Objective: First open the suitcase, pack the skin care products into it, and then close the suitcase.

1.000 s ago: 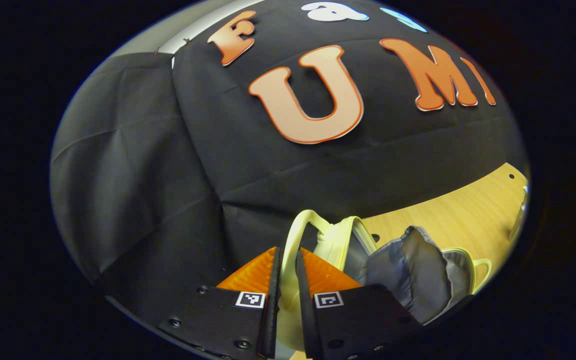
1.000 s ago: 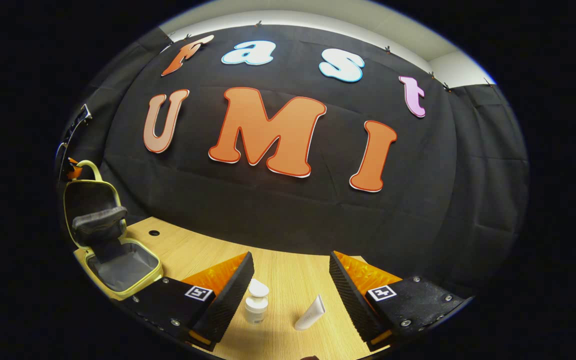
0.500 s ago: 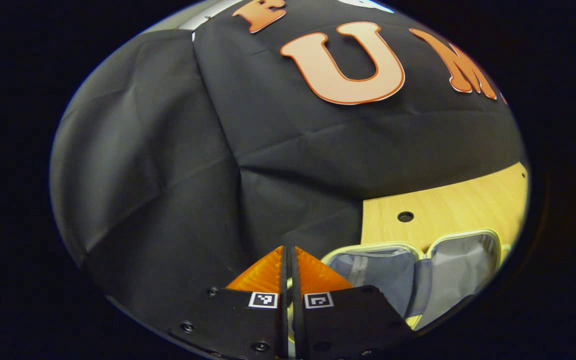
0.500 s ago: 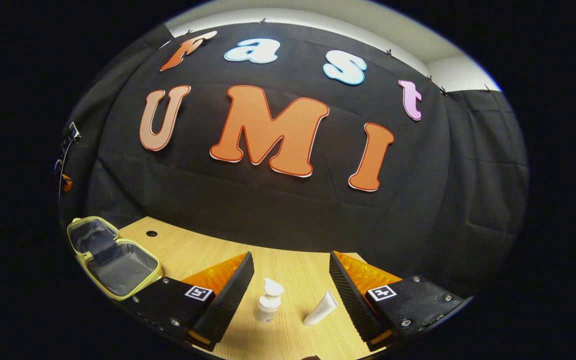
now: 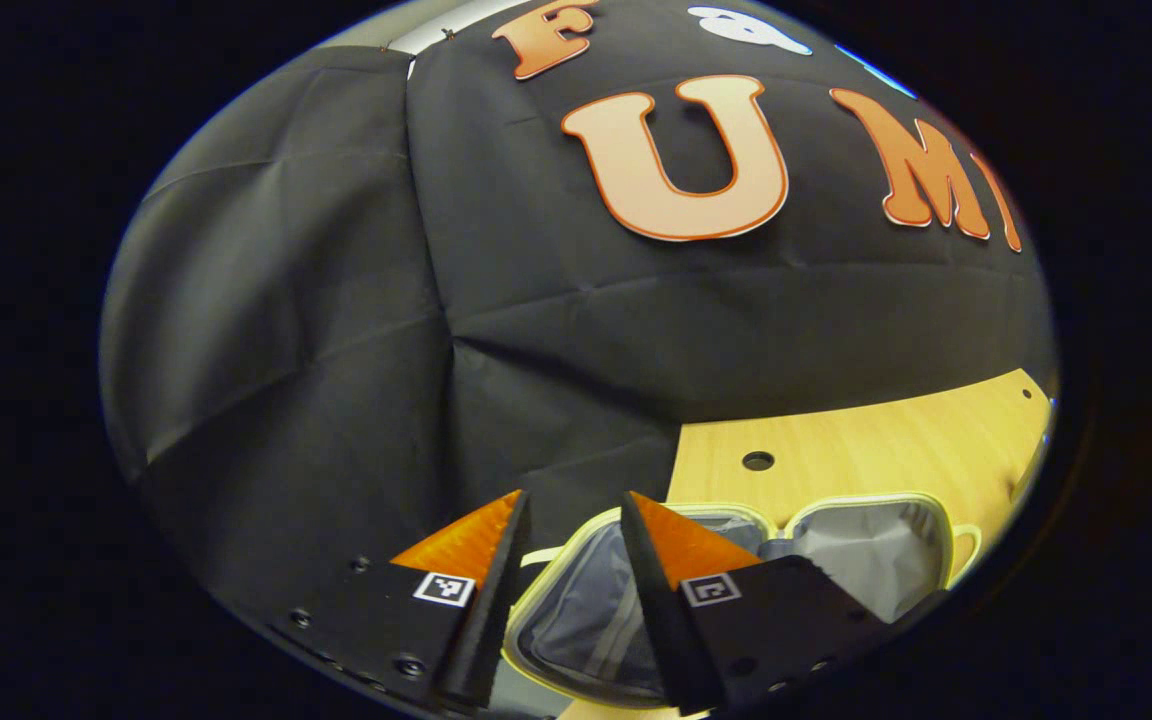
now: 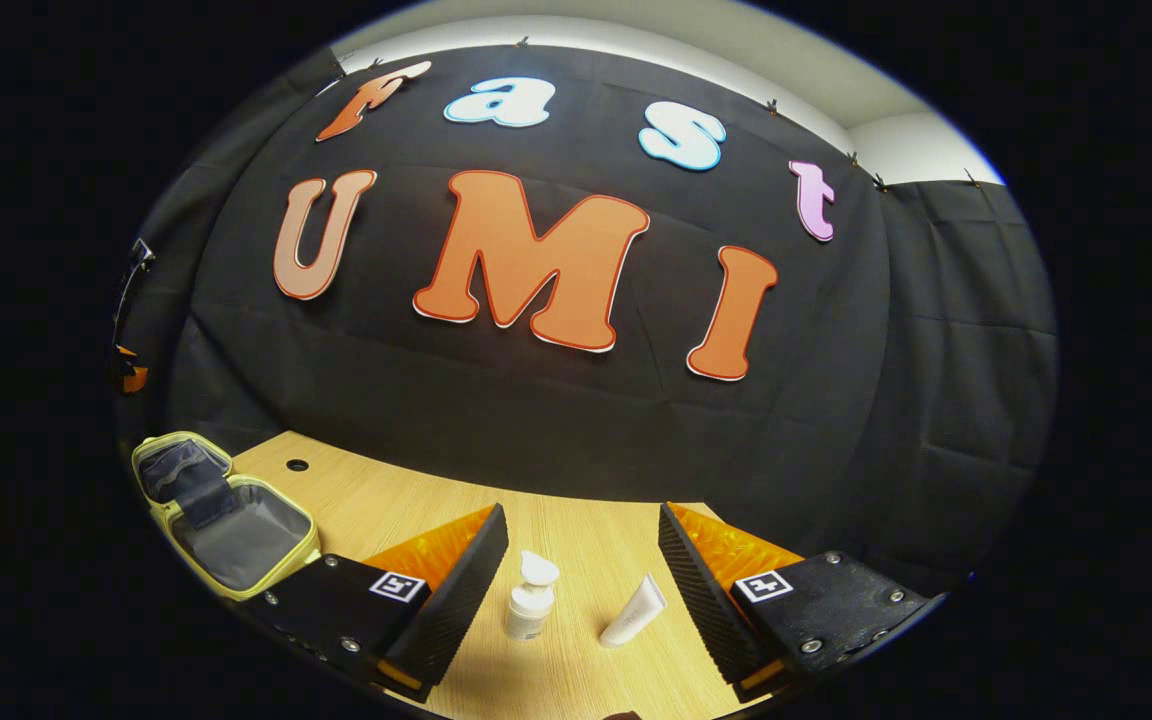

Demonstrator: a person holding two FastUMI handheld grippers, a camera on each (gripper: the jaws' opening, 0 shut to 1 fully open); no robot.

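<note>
Suitcase (image 5: 861, 545) partly hidden behind left hand-held gripper (image 5: 571, 520) fingers (image 5: 671, 545).

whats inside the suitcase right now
The suitcase lies open on the table, showing grey lining and a fabric flap; no products visible inside. The pump bottle and tube stand outside. The left gripper's fingers hide part of the interior.

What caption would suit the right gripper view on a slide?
Open right gripper hovers over a pump bottle and tube; opened suitcase lies nearby.

left view: close above suitcase (image 5: 836, 545) | right view: farther, facing wall | shared: suitcase
</note>
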